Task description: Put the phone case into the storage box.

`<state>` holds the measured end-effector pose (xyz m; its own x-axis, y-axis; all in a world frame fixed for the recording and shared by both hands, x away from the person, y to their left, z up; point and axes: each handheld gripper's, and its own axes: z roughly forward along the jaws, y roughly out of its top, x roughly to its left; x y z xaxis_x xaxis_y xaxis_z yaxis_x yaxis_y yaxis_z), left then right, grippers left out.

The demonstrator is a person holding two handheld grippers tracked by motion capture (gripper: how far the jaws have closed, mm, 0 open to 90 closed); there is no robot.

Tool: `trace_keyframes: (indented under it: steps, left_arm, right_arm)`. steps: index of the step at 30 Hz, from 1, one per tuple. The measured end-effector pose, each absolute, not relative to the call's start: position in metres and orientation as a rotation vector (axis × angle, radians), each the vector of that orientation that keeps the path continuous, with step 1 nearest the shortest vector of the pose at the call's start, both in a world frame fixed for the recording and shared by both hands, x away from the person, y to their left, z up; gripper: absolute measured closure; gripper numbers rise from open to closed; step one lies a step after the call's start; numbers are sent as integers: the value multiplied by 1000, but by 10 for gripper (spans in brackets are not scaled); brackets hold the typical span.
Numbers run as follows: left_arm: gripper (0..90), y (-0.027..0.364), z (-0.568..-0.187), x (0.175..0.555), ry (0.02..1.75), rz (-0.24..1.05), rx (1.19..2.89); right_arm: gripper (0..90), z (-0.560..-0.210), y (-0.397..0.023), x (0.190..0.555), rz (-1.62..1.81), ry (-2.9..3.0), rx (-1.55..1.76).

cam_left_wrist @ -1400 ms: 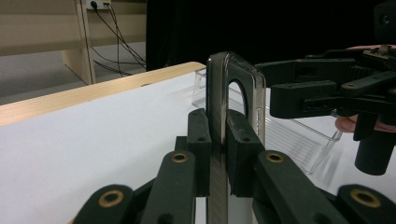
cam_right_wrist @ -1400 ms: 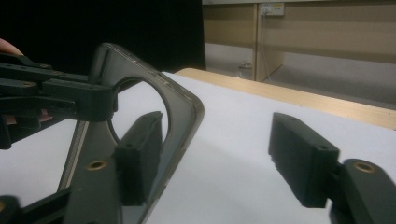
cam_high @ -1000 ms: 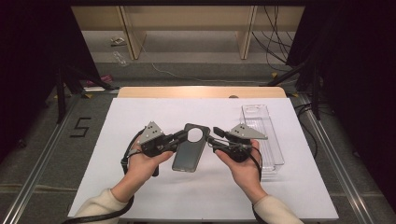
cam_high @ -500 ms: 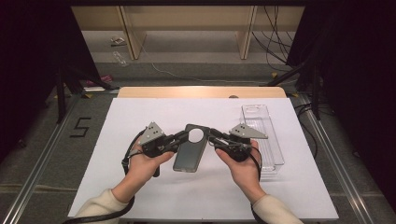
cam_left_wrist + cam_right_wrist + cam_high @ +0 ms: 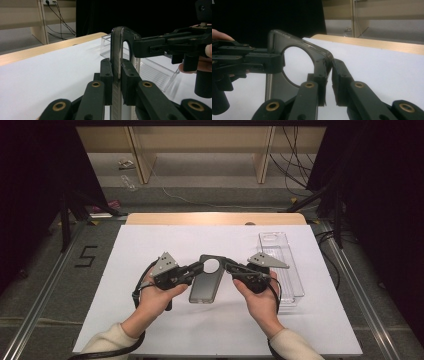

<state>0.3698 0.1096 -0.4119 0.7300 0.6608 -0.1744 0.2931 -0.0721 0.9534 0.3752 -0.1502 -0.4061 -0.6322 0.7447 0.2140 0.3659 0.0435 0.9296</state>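
A dark grey, glossy, flat phone case with rounded corners and a large round cut-out (image 5: 206, 279) is held up over the white sheet covering the bench (image 5: 150, 245), between the two hands. The left tool (image 5: 199, 266), matte black with brass-coloured pivot pins, is pressed together on the case's left edge near the round hole; its pads (image 5: 106, 75) clamp the thin glossy rim on both sides. The right tool (image 5: 228, 265) has just been closing its jaws on the case's opposite top corner, and the rim sits between its pads (image 5: 321, 75), the inner one touching it. Just beside the right hand (image 5: 260, 297) lies a long, clear, ribbed plastic tray (image 5: 290, 270); whether anything is in it I cannot tell. The bench's far edge is pale wood.
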Motion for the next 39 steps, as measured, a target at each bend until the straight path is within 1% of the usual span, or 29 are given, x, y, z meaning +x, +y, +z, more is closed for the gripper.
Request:
trace_keyframes:
  steps: [12, 17, 20, 22, 28, 32, 38, 39]
  left_arm:
    - [803, 107, -415, 369, 786, 344, 1681]
    - [787, 106, -414, 369, 778, 344, 1691]
    - [732, 105, -414, 369, 766, 336, 1703]
    - [678, 104, -412, 368, 755, 328, 1707]
    - [561, 98, -409, 363, 696, 345, 1741]
    - [452, 97, -407, 362, 689, 354, 1752]
    - [238, 97, -405, 362, 704, 349, 1768]
    - [222, 98, -405, 362, 707, 351, 1771]
  right_arm:
    - [853, -393, -148, 369, 1550, 1999, 1121]
    - [855, -390, -148, 368, 1536, 1996, 1107]
    - [860, -389, -148, 368, 1527, 1991, 1108]
    - [869, -388, -149, 368, 1515, 1982, 1106]
    - [888, -388, -149, 368, 1488, 1975, 1123]
    - [892, -387, -149, 368, 1470, 1965, 1133]
    - [894, -385, -153, 369, 1437, 1932, 1157]
    - [894, -385, -154, 370, 1433, 1928, 1160]
